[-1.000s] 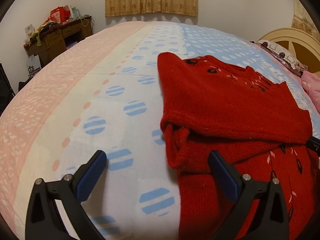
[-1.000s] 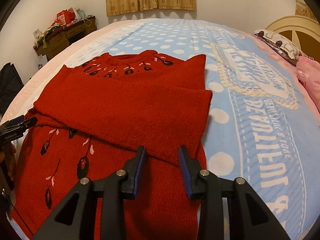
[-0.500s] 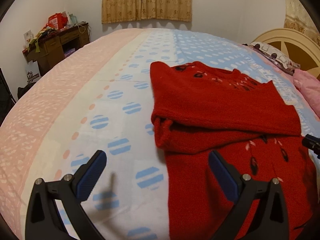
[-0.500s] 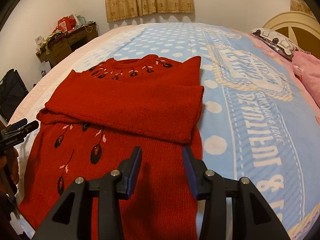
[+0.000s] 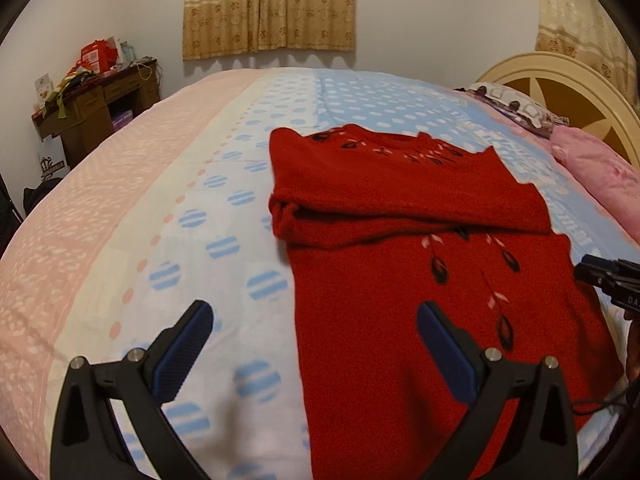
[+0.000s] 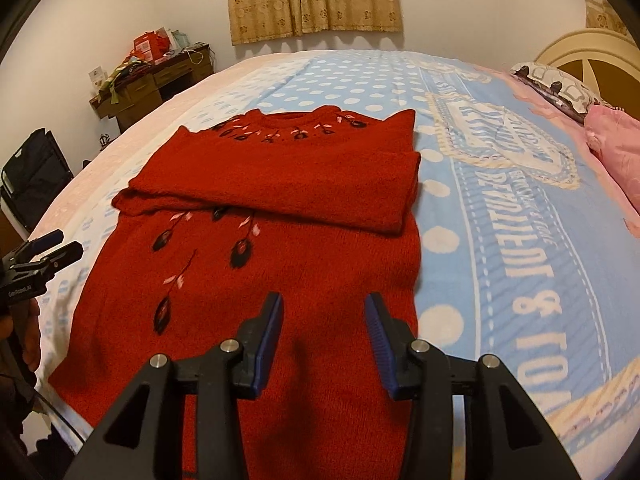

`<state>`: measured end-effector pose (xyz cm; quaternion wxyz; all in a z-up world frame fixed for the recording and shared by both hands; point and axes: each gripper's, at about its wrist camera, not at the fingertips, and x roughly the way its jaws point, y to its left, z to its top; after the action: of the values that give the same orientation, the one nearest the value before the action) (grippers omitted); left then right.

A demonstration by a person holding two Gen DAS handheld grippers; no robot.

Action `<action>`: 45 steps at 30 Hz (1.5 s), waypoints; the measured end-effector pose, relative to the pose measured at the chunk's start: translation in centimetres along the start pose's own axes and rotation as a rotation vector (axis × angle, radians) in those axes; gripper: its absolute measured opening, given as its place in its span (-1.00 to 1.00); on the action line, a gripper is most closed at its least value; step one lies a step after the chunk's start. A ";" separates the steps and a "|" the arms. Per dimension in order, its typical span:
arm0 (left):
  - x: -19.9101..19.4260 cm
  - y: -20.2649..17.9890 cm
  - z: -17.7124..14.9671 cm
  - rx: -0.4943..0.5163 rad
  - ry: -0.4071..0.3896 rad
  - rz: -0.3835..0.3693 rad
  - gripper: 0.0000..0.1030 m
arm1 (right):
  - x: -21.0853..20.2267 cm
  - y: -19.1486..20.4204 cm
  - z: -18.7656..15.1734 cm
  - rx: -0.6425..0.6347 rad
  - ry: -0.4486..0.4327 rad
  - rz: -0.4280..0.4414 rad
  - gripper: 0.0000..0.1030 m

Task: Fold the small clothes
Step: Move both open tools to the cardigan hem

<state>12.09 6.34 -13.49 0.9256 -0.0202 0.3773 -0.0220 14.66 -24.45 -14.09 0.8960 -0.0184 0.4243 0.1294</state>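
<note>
Presently the red knit sweater (image 6: 280, 216) lies flat on the bedspread (image 6: 500, 208), sleeves folded across its chest, ready for a hem fold. Left gripper (image 5: 314, 344) gapes wide and empty above the sweater's left edge; right gripper (image 6: 324, 332), half-open and empty, hovers near the hem. Only the right view shows the sweater's right edge.

Warm, rather dim indoor light falls from above, and the curtain (image 5: 269, 8) throws a scalloped shadow on the wall just beneath it. Fisheye distortion bulges the bed (image 6: 500, 208) into a dome, with black vignetting at the corners. Soft shadows sit under each hand-held gripper, and the bedding nearest the lens is slightly blurred.
</note>
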 end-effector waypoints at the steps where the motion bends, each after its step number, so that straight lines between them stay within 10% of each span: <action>1: -0.3 -0.1 -0.3 0.004 0.001 -0.005 1.00 | -0.2 0.1 -0.2 0.001 0.000 0.000 -0.15; 45: -3.2 -1.4 -8.9 -0.006 0.168 -0.136 0.79 | -7.1 -2.7 -10.8 0.080 0.097 -0.001 -0.14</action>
<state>3.54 4.90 -17.59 0.8870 -0.0468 0.4515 -0.0850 2.90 -30.16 -15.76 0.8744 0.0111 0.4722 0.1109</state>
